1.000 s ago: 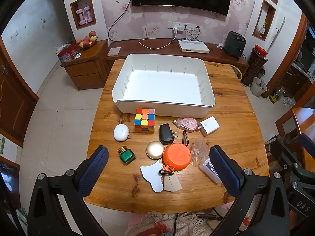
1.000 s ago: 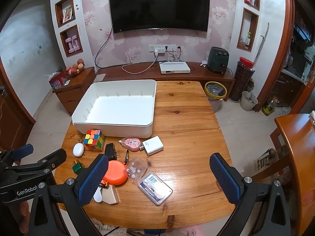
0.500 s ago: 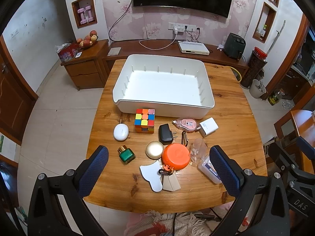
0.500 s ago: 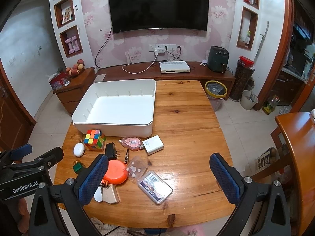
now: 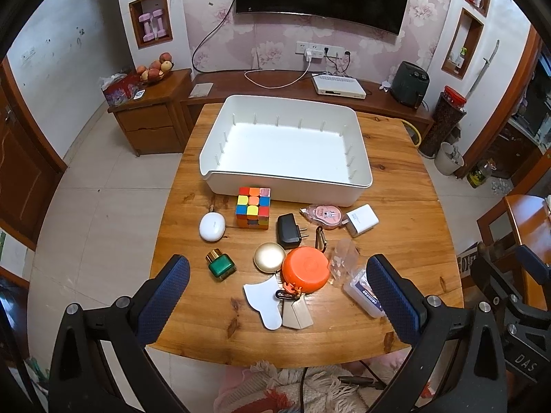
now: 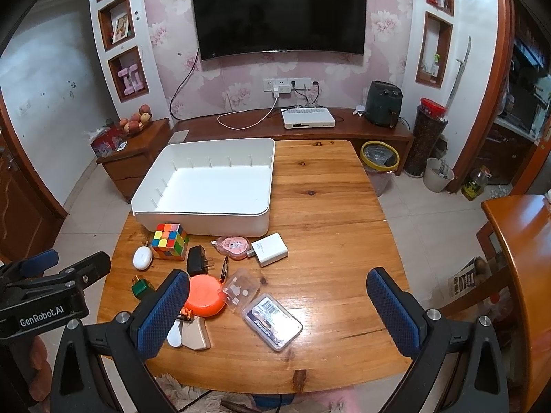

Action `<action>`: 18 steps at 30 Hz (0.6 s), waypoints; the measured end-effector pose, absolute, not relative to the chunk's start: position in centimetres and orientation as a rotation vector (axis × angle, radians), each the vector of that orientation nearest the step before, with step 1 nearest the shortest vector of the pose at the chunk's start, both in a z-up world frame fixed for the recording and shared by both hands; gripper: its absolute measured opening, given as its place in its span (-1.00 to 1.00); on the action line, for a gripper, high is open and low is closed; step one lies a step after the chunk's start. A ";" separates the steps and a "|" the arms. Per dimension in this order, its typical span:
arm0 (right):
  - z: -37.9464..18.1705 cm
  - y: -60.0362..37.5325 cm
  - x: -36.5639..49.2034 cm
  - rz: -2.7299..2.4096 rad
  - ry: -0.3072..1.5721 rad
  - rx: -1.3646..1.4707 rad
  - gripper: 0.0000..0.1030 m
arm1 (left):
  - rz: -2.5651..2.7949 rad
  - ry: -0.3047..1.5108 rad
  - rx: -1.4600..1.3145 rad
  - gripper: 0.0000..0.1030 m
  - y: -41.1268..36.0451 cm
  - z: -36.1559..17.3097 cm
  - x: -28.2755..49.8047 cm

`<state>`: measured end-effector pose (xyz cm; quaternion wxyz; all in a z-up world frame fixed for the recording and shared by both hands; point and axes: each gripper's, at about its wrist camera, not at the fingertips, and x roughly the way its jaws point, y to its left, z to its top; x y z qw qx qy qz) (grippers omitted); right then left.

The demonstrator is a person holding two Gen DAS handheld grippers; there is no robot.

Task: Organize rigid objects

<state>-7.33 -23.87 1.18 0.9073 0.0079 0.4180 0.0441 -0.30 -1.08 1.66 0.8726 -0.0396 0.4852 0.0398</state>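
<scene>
An empty white bin (image 5: 286, 148) sits at the far side of the wooden table (image 5: 406, 220). In front of it lie several small objects: a colour cube (image 5: 253, 207), white oval case (image 5: 212, 227), green bottle (image 5: 220, 264), gold disc (image 5: 269, 256), orange round case (image 5: 305, 269), black charger (image 5: 288, 230), pink tape dispenser (image 5: 323, 216), white adapter (image 5: 361, 220) and clear card box (image 6: 272, 321). My left gripper (image 5: 279, 296) is open and empty above the near edge. My right gripper (image 6: 279, 309) is open and empty, over the near right of the table.
A TV (image 6: 279, 17) hangs on the far wall over a low wooden console (image 6: 310, 127). A side cabinet (image 5: 151, 110) stands left of the table. A yellow-rimmed bin (image 6: 378, 158) and another wooden table (image 6: 523, 258) are to the right.
Both wrist views have shifted only slightly. The objects on the table have not moved, and both grippers stay open.
</scene>
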 end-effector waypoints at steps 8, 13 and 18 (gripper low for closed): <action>1.5 -24.5 -9.0 0.104 0.842 0.025 1.00 | 0.086 0.983 -0.080 0.98 -0.9 1.8 -2.2; 2.0 -25.1 -9.9 0.106 0.822 0.033 1.00 | 0.077 0.970 -0.076 0.98 -1.1 2.0 -2.9; 2.2 -25.7 -10.5 0.105 0.807 0.035 1.00 | 0.069 0.974 -0.078 0.98 -1.1 1.9 -3.2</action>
